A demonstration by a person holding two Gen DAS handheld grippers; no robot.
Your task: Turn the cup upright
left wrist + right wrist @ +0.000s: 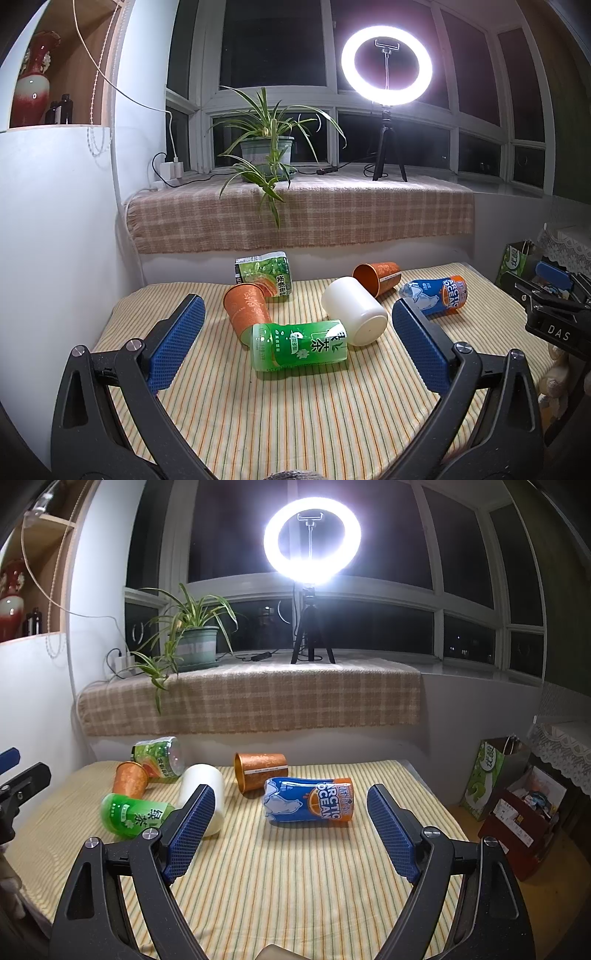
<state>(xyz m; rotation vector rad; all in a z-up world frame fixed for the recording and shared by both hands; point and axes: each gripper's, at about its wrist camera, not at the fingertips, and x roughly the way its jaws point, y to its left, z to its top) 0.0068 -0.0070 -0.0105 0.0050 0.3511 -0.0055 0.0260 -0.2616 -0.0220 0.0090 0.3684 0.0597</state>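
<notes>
Your left gripper (298, 341) is spread wide, holding nothing; the green cup (299, 345) lies on its side on the striped cloth (295, 413) right between its pads, not touched. Your right gripper (291, 829) is also wide and empty, with the Arctic Ocean cup (309, 800) on its side just ahead, between the fingers.

Six cups lying on their sides on the striped cloth

The white cup (354, 311) lies in the middle, base toward the camera, beside a green cup (300, 345) that touches an orange cup (246, 308). Behind are a second orange cup (377, 277) with its mouth facing left, a blue cup (436, 295) and a green-labelled cup (264, 272).
</notes>
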